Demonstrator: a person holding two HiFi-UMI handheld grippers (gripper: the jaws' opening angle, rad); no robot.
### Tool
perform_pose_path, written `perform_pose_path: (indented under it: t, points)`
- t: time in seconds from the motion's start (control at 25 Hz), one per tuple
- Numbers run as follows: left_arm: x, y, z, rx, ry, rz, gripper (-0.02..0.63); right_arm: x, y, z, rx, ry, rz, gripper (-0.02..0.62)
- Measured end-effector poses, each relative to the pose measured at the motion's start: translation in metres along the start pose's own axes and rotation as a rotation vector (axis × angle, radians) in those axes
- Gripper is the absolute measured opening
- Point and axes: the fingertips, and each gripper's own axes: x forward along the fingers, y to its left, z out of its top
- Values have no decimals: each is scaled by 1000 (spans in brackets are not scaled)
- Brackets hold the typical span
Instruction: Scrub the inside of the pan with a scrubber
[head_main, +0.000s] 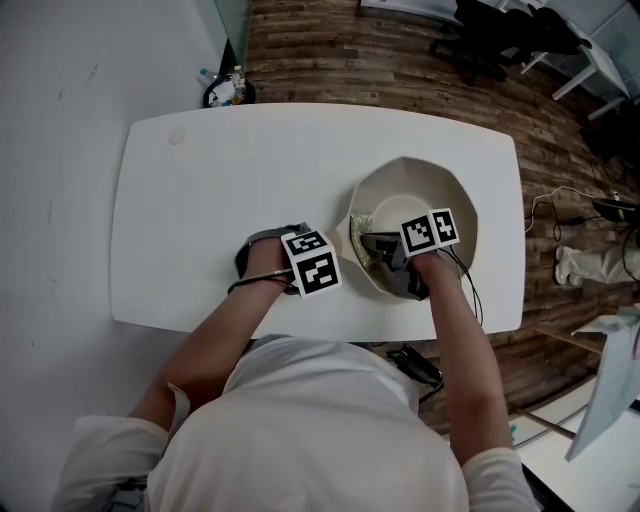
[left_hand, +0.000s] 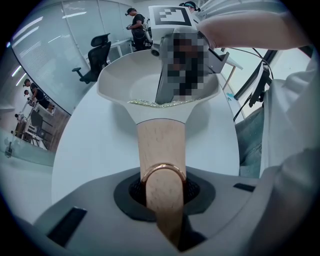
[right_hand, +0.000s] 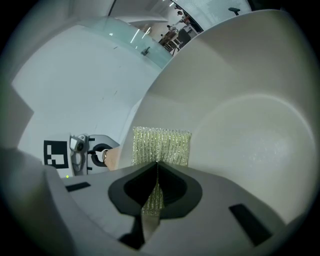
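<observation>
Pinching the scrubber (right_hand: 161, 145), the right hand-held gripper (right_hand: 156, 169) sits inside the pan (right_hand: 245, 125).

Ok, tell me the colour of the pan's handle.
Pale wood handle with a copper-coloured ring, clearest in left gripper view.

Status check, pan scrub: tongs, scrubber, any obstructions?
Left tongs shut on wooden handle. Right tongs hold scrubber inside pan, handle side. Nothing blocking.

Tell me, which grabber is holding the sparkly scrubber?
The right gripper: its jaws pinch the glittery green scrubber inside the white pan. The left gripper clamps the pan's wooden handle instead.
</observation>
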Motion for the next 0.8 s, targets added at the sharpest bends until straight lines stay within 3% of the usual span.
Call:
perform_pose_path:
  t: [0.8]
  points:
    - [0,-3,3,17,-2,-12,77,-5,-15,58,15,-338,-75,26]
